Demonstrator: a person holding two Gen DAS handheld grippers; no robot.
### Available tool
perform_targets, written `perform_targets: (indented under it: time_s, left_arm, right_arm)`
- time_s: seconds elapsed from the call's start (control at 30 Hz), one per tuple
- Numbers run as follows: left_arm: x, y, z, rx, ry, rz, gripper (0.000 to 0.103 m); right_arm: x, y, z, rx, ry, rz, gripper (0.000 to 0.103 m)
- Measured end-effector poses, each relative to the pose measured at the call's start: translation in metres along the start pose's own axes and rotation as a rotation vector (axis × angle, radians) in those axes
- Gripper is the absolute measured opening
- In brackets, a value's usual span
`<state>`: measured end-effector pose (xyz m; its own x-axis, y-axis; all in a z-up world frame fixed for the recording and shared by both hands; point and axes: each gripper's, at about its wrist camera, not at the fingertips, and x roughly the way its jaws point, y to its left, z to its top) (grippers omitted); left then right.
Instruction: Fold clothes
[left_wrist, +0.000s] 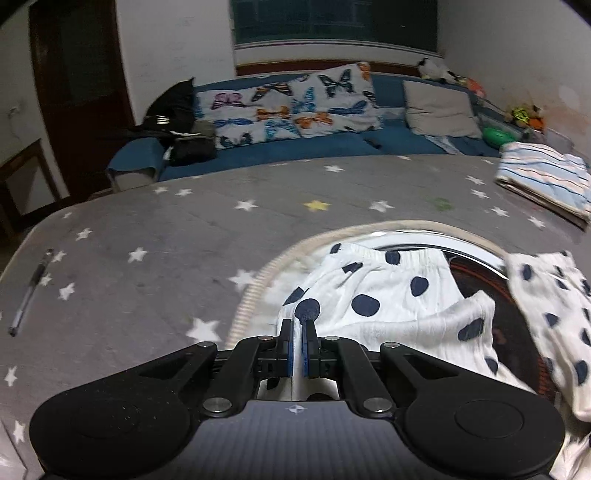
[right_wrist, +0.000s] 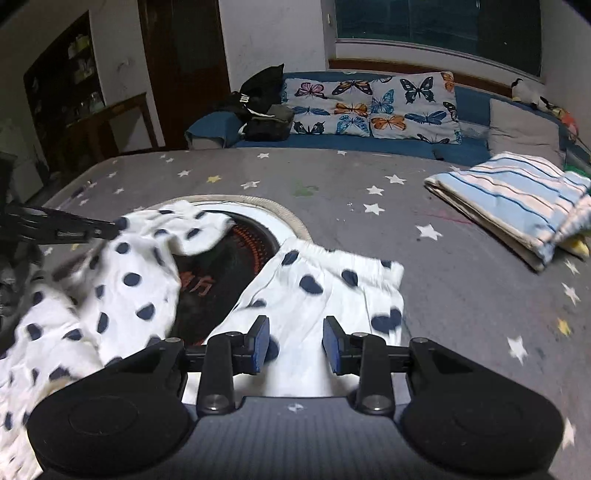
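Two views to go through, left wrist first: the left gripper (left_wrist: 298, 325) is sitting with its blue pads pressed nearly together, and it's looking like they're pinching an edge of the polka-dot garment (left_wrist: 391, 306), though the fabric between the pads is hard to make out. That garment is lying right ahead of the fingers, draping over the round heater (left_wrist: 480, 273) sunk into the star-print table cover (left_wrist: 147, 229), with its elastic waistband running across the heater's far side. A pen (left_wrist: 29, 291) is resting well off to the heater's left, and a folded striped cloth (left_wrist: 543, 181) is sitting beyond the heater to the right. Moving to the right wrist view: the right gripper (right_wrist: 295, 341) is hovering with its fingers spread wide, nothing between them, directly over the near edge of the garment's right-hand portion (right_wrist: 325, 291). The waistband there is running crosswise to the fingers, on the heater's (right_wrist: 240, 236) right rim. The other portion is bunching on the heater's left, where the left gripper's arm is reaching in. I'm guessing the right side is the one that needs to close next, since the cloth is already lying straight under it.
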<state>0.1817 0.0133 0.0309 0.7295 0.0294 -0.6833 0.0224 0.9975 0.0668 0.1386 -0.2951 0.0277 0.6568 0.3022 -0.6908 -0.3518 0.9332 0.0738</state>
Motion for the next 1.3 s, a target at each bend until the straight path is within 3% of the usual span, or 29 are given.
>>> perform_targets:
  time_s: [0.23, 0.4, 0.53, 0.7, 1.07, 1.2, 1.3]
  left_arm:
    - [0.007, 0.037, 0.003, -0.093, -0.033, 0.077, 0.005]
    - [0.021, 0.056, 0.0, -0.124, -0.009, 0.138, 0.005]
    - [0.025, 0.062, 0.004, -0.153, -0.004, 0.134, 0.01]
    - [0.022, 0.057, 0.014, -0.112, -0.019, 0.131, 0.011]
    - [0.013, 0.032, 0.042, -0.027, -0.105, 0.059, 0.011]
    - [0.031, 0.023, 0.047, -0.013, -0.029, -0.085, 0.011]
    - [0.052, 0.014, 0.047, 0.012, 0.013, -0.112, 0.011]
  right_arm:
    - [0.036, -0.01, 0.011, -0.015, 0.028, -0.016, 0.038]
    - [0.054, -0.016, 0.022, -0.038, 0.02, -0.042, 0.041]
    - [0.071, -0.024, 0.036, -0.032, 0.013, -0.051, 0.048]
    - [0.091, -0.029, 0.053, -0.034, 0.002, -0.063, 0.051]
    - [0.114, -0.041, 0.075, -0.025, -0.009, -0.047, 0.052]
    - [0.115, -0.042, 0.075, -0.035, -0.015, -0.04, 0.053]
    - [0.115, -0.041, 0.076, -0.039, -0.014, -0.038, 0.053]
